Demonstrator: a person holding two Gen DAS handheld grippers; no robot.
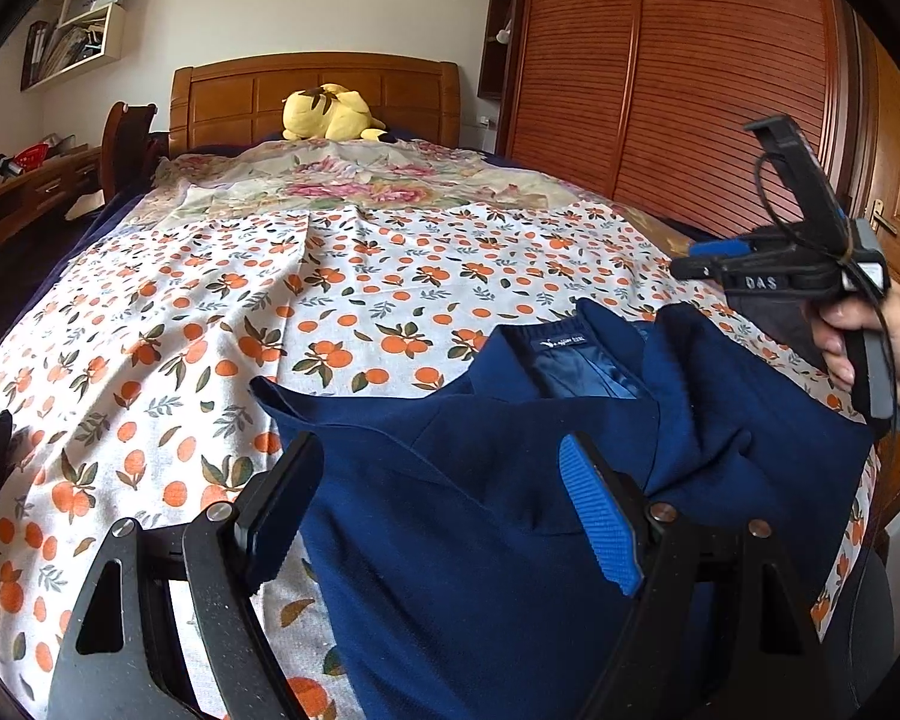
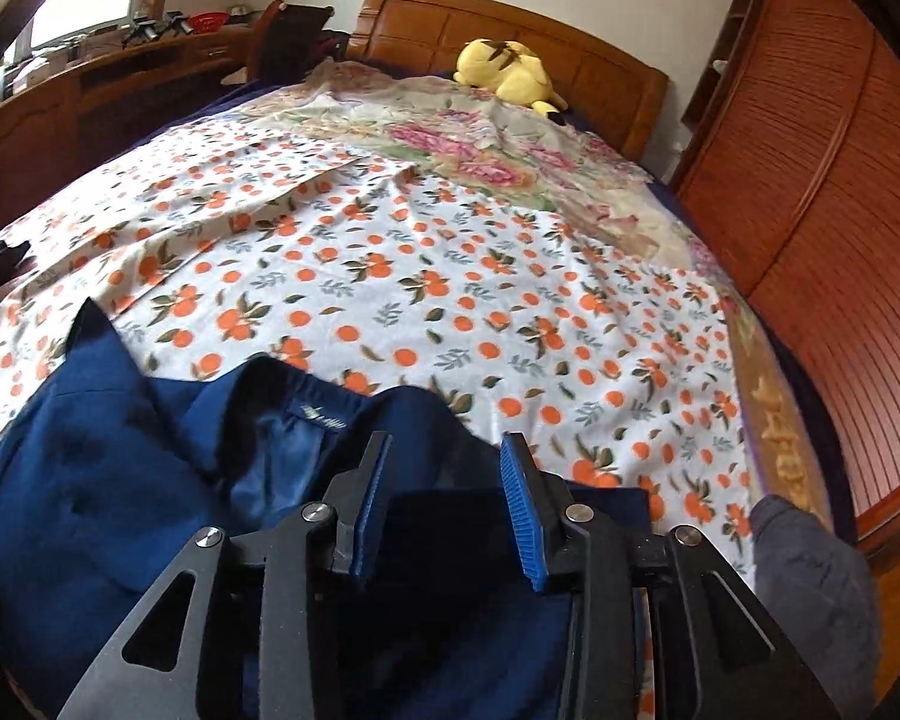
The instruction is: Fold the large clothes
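Black linkage arms and blue ribbed pads fill the bottom of each wrist view. Left hand-held gripper [image 1: 444, 516] stands spread wide above the navy jacket [image 1: 486, 480], nothing pinched between its pads. Right hand-held gripper [image 2: 450, 510] is partly open over the collar, jaws apart and empty; in the left view it sits at 3 o'clock, marked "DAS", gripped by a hand [image 1: 888, 348]. Jacket lies at the near edge of the orange-print sheet [image 2: 390, 276] on the bed; its neck label [image 1: 564, 346] is too small to read
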